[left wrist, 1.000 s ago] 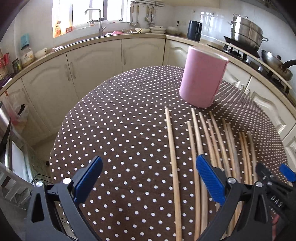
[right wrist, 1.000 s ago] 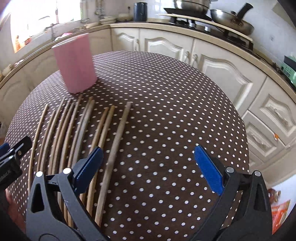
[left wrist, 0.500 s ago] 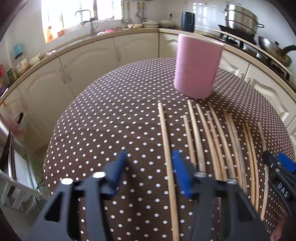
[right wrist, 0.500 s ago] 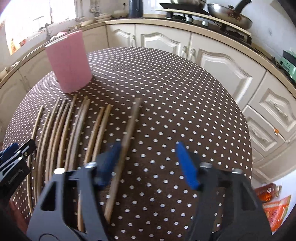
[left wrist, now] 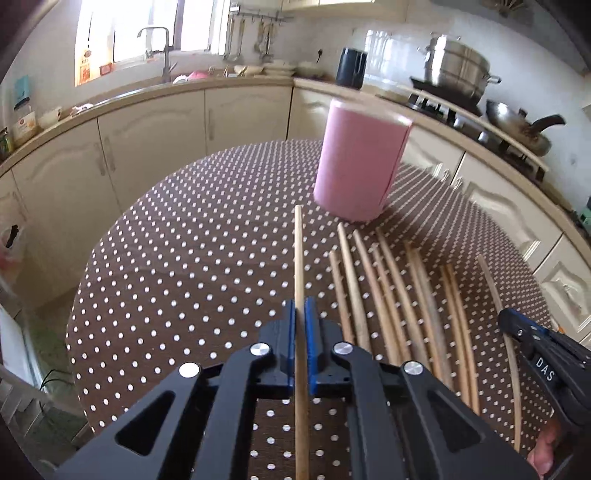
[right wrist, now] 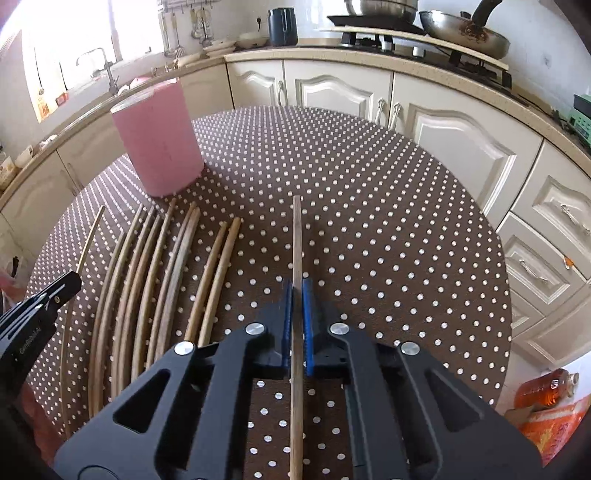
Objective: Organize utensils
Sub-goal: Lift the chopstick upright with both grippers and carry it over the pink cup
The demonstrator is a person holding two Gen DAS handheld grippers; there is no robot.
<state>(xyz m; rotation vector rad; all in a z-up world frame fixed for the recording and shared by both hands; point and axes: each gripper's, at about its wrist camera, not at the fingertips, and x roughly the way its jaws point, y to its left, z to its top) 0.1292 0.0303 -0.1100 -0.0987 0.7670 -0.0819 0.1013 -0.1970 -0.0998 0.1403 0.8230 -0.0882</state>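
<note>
Several wooden chopsticks (left wrist: 384, 291) lie side by side on the round brown polka-dot table (left wrist: 184, 258); they also show in the right wrist view (right wrist: 162, 280). A pink cylindrical holder (left wrist: 360, 160) stands upright beyond their far ends, also in the right wrist view (right wrist: 159, 140). My left gripper (left wrist: 300, 314) is shut on the leftmost chopstick (left wrist: 298, 258). My right gripper (right wrist: 296, 291) is shut on the rightmost chopstick (right wrist: 296, 240). Each chopstick points forward between the blue pads.
Cream kitchen cabinets (right wrist: 424, 118) curve around the table. A stove with a steel pot (left wrist: 456, 70) and a wok (right wrist: 461, 33) is at the right. A sink and tap (left wrist: 162, 51) are at the back. An orange bottle (right wrist: 546, 387) lies on the floor.
Both grippers went from wide open to shut, each closing on an outer chopstick. Both moved slightly forward and centred on their chopsticks.
</note>
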